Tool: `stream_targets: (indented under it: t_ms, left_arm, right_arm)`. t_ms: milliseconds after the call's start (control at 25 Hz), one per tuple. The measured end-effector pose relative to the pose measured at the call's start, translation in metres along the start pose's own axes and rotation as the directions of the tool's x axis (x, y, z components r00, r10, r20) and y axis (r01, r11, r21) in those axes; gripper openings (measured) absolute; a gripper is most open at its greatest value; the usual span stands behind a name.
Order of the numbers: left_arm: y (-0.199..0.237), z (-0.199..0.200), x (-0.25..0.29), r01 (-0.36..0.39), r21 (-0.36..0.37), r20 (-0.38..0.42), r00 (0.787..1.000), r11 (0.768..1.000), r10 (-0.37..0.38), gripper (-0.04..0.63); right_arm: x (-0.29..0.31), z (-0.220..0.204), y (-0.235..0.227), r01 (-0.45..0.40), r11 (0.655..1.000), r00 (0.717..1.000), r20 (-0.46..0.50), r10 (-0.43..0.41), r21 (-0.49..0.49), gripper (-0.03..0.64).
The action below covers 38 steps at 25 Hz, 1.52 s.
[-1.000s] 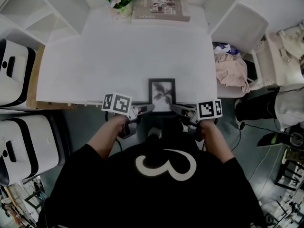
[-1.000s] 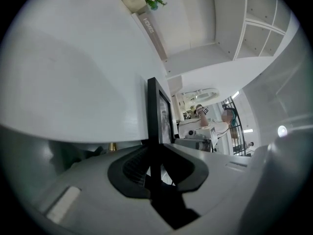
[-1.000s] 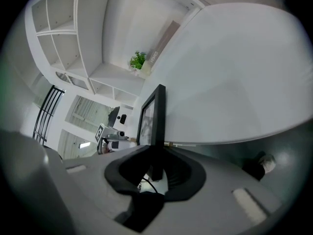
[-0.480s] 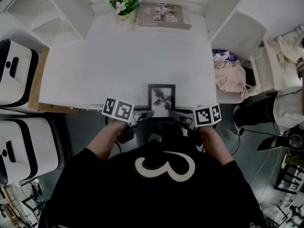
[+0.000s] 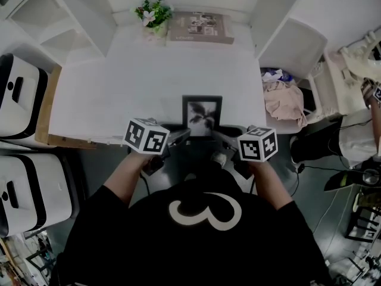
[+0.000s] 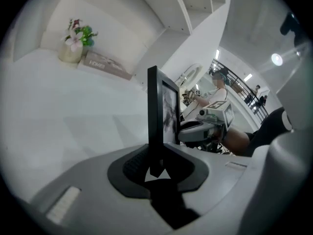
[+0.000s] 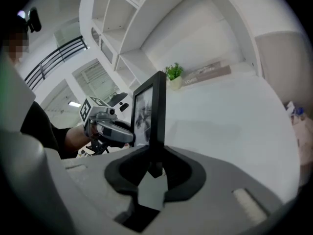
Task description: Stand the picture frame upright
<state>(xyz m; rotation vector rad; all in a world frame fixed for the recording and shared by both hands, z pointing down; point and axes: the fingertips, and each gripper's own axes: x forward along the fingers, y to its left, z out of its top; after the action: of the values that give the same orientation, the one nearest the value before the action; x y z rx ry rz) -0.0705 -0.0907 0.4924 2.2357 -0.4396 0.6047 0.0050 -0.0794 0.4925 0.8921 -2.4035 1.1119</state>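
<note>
- The picture frame (image 5: 202, 113) is showing a smooth, matt black moulding around a slightly shiny glazed face.
- The counter (image 5: 149, 70) is looking smooth and matt white.
- The left tongs (image 6: 155, 166) and right tongs (image 7: 155, 173) are showing smooth grey plastic shells with black, finely textured pads (image 6: 131, 166).
- The heap of clothes (image 5: 284, 100) is looking soft and crumpled.

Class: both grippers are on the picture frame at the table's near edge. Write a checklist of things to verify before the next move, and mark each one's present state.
1. Left gripper clamped on the picture frame's side edge: ok.
2. Right gripper clamped on the opposite edge: ok.
3. Bare table beyond the frame: ok.
4. Plant and book well away, at the far edge: ok.
5. Frame's back prop folded out: cannot tell.
6. Frame's bottom edge resting on the table: cannot tell.
</note>
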Motion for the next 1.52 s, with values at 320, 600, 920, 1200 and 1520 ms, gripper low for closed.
stream_targets:
  t_ms: [320,600,920,1200,1520]
  left_arm:
    - [0.009,0.057,0.009,-0.127,0.212,0.073,0.991,0.969,0.114,0.091]
    - [0.039,0.100,0.020,-0.290,0.324,0.155,0.955,0.900,0.252,0.097]
    - [0.078,0.127,0.032,-0.402,0.347,0.213,0.914,0.847,0.347,0.100]
    - [0.104,0.140,0.037,-0.476,0.378,0.227,0.879,0.794,0.420,0.098]
    - [0.118,0.137,0.053,-0.491,0.381,0.196,0.871,0.783,0.451,0.097]
  right_arm:
    - [-0.007,0.051,-0.025,0.153,0.958,0.987,0.094,-0.134,-0.244,0.087]
    - [0.004,0.099,-0.052,0.279,0.869,0.958,0.176,-0.225,-0.409,0.087]
    - [0.030,0.130,-0.081,0.304,0.817,0.952,0.193,-0.238,-0.489,0.089]
    - [0.053,0.140,-0.100,0.297,0.816,0.955,0.176,-0.240,-0.496,0.092]
    - [0.065,0.135,-0.123,0.297,0.822,0.955,0.143,-0.260,-0.487,0.094]
